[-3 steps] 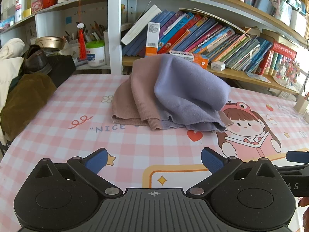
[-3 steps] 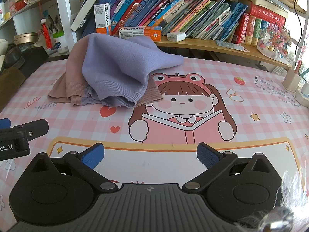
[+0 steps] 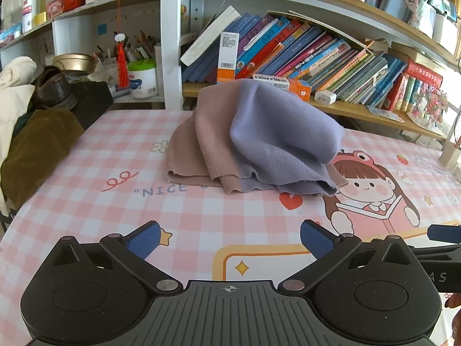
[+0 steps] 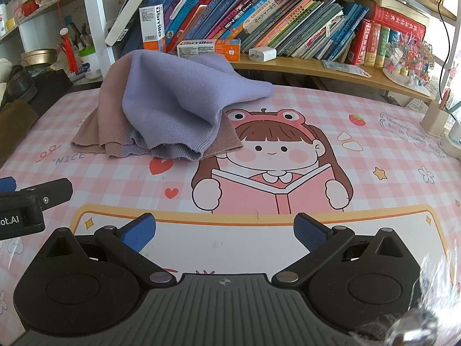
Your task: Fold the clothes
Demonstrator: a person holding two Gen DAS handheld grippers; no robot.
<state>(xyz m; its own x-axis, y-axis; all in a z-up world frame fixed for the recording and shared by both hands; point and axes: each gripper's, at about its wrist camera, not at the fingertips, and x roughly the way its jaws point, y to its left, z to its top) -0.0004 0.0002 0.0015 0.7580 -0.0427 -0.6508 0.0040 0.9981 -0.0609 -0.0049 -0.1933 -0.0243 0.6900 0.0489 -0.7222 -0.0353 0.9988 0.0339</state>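
Well, from my left wrist view the left hand-held gripper [image 3: 229, 239] stands wide, its blue pads apart and holding nothing, low over the bench [image 3: 86, 201]. The sweater [image 3: 253, 141], mauve-brown on one half and lavender on the other, lies bunched in a heap ahead of the pads and well apart from them. Its ribbed hem faces me and rests on the pink checked cloth just past the "NICE" lettering; the strip of cloth between hem and pads is bare. Left of the sweater, a brown garment [image 3: 37, 147] hangs over the bench edge. Behind the sweater the bench ends at a shelf of leaning books [image 3: 302, 54].

From my right wrist view the right hand-held gripper [image 4: 224, 232] is likewise spread wide with nothing between its pads. The sweater [image 4: 170, 109] sits ahead and to the left, its hem just touching the printed cartoon girl [image 4: 273, 170], whose picture fills the bare cloth in front of me. Right of the sweater the cloth runs free toward a small pen holder [image 4: 436, 118] at the far edge.
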